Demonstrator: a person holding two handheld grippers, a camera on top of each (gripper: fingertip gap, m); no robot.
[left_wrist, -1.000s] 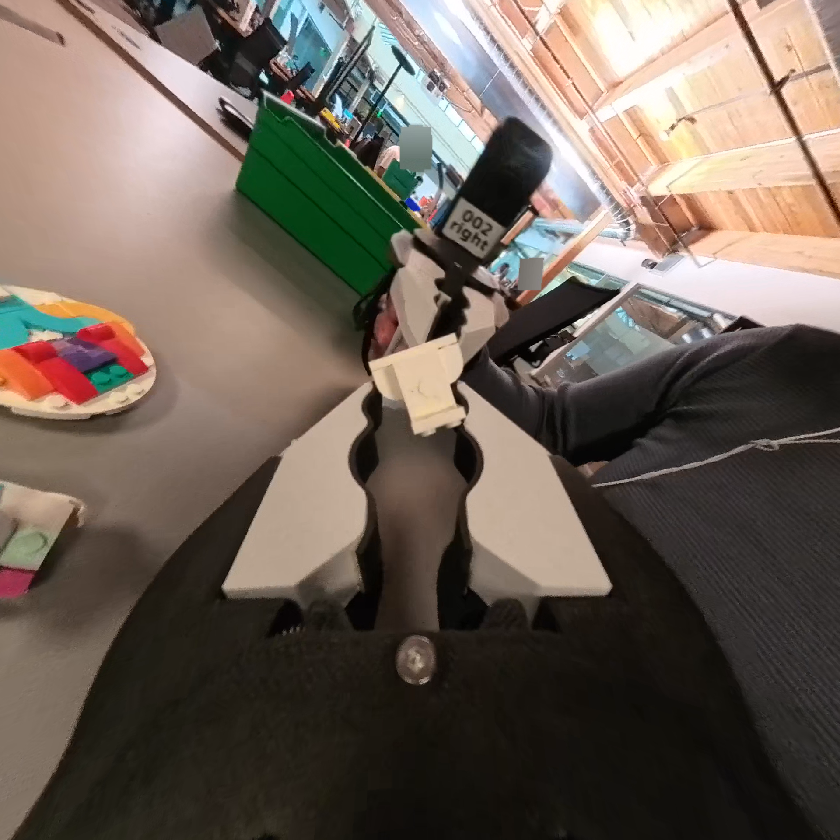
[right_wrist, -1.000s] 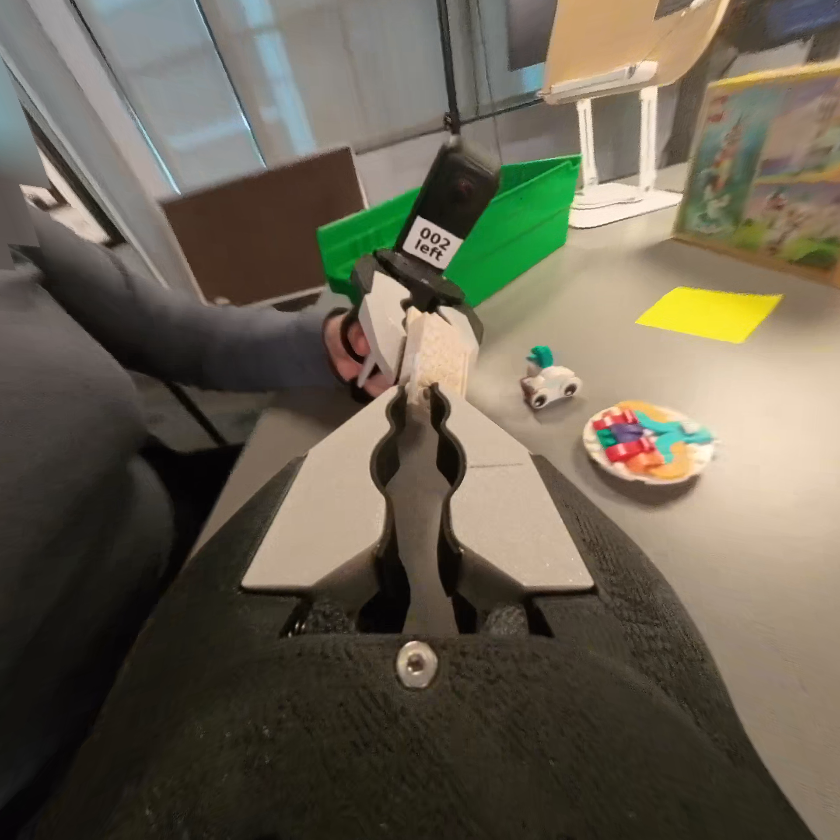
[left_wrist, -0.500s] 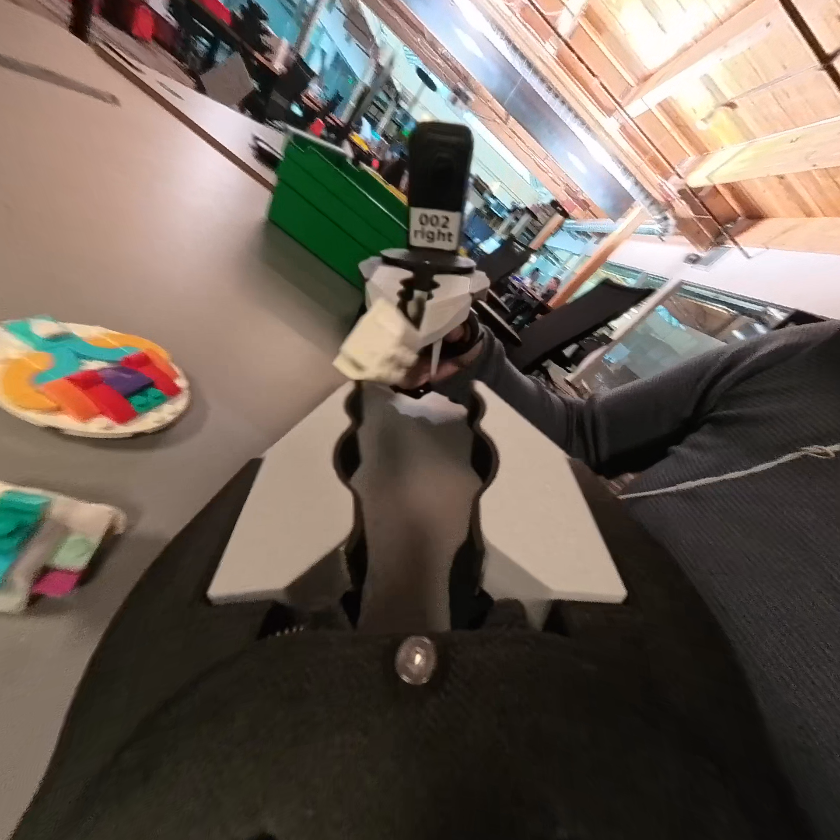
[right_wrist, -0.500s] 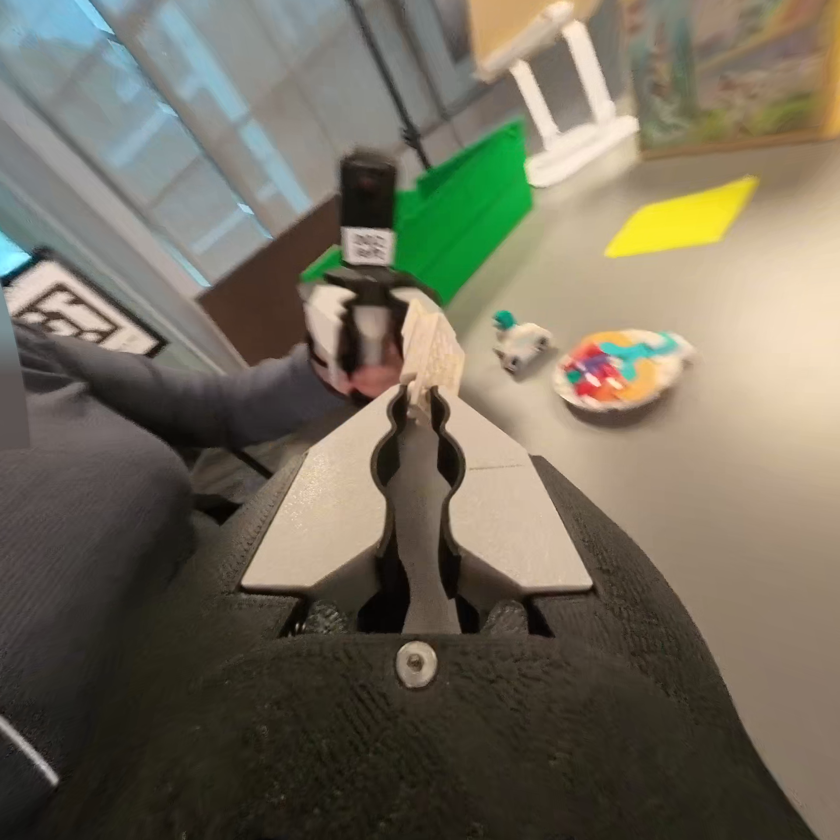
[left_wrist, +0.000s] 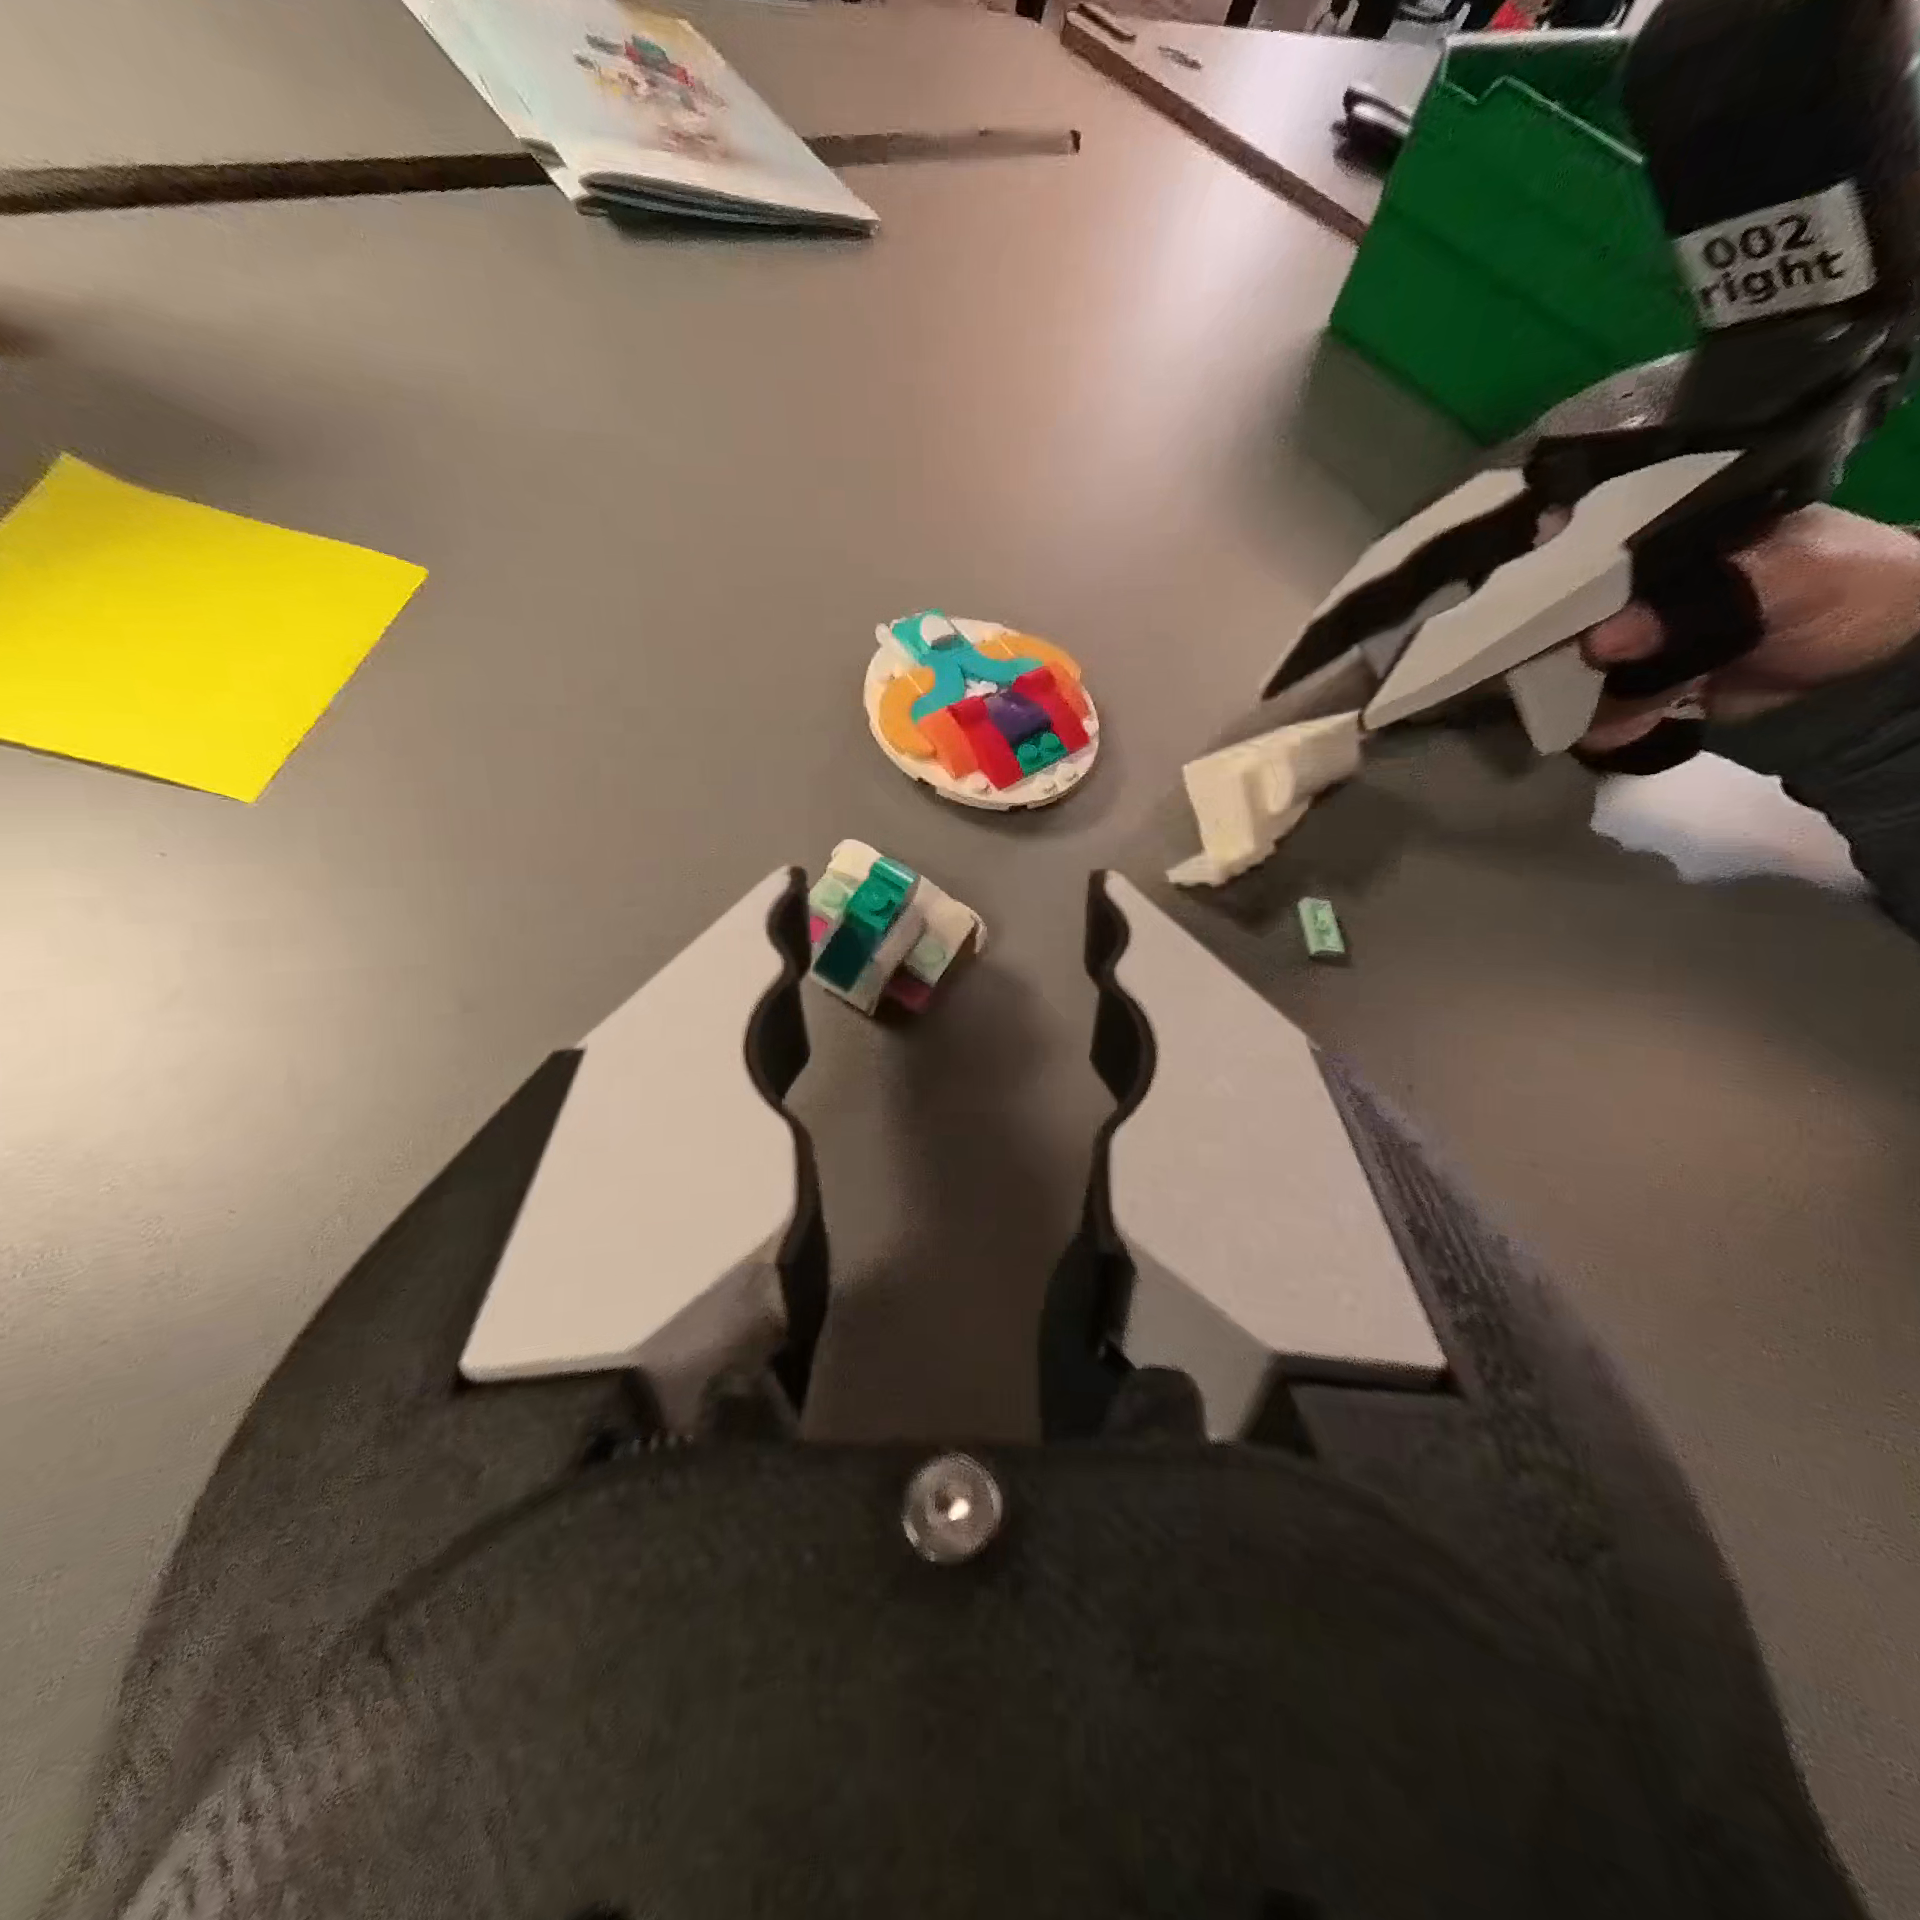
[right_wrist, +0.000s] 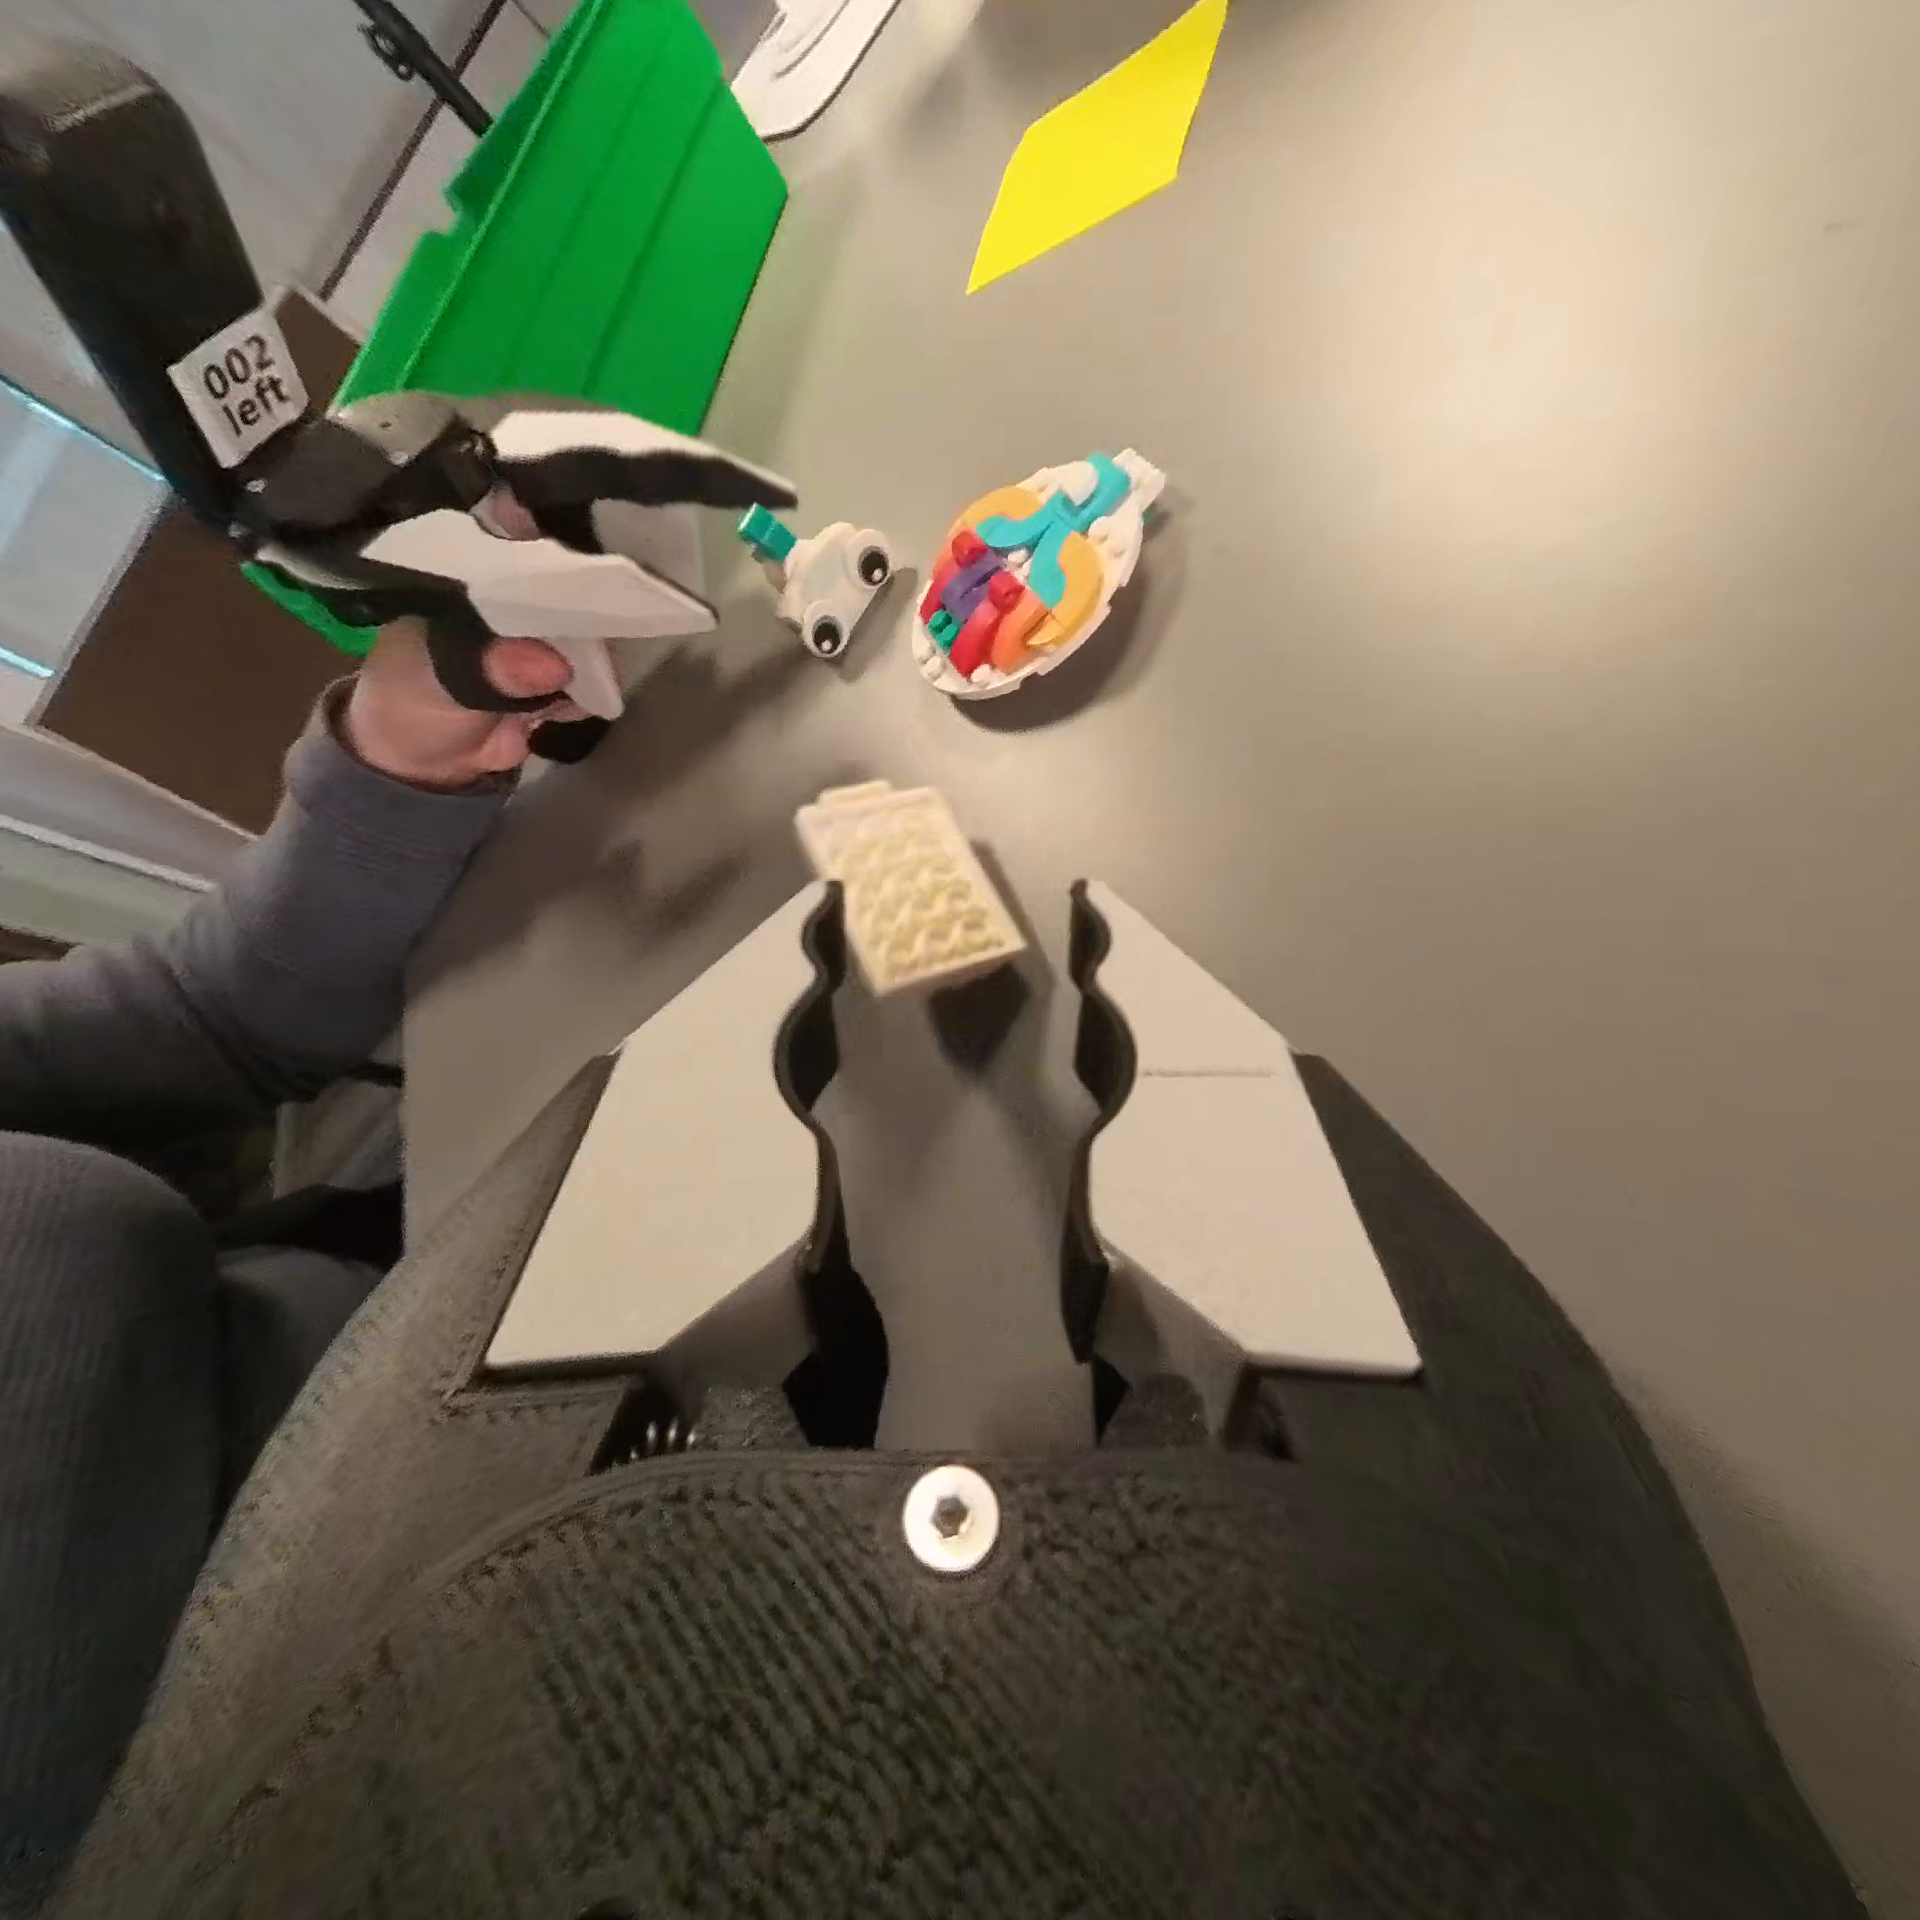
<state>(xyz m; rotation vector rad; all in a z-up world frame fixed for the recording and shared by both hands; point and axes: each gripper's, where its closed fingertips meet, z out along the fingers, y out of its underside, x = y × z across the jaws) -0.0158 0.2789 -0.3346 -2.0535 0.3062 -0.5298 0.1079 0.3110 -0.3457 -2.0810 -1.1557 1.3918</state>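
My left gripper (left_wrist: 945, 894) is open, low over the grey table (left_wrist: 623, 499). A small white, teal and pink brick car (left_wrist: 894, 925) lies between its fingertips, close to the left finger; it also shows in the right wrist view (right_wrist: 831, 582). My right gripper (right_wrist: 956, 904) is open. A white studded brick piece (right_wrist: 914, 894) sits tilted at its left fingertip. In the left wrist view this piece (left_wrist: 1257, 790) has one corner on the table and leans on the right gripper's (left_wrist: 1325, 701) tip. A round white plate of coloured bricks (left_wrist: 982, 722) lies just beyond.
A small green brick (left_wrist: 1322, 925) lies on the table near the white piece. A yellow sheet (left_wrist: 177, 623) lies at the left, a booklet (left_wrist: 665, 114) at the back, and a green bin (left_wrist: 1507, 208) at the back right. A person's sleeved arm (right_wrist: 260, 935) holds the left gripper (right_wrist: 743, 556).
Both grippers swung down from facing each other in the air to point at the table. The right gripper opened and let go of the white piece. The left gripper opened wide.
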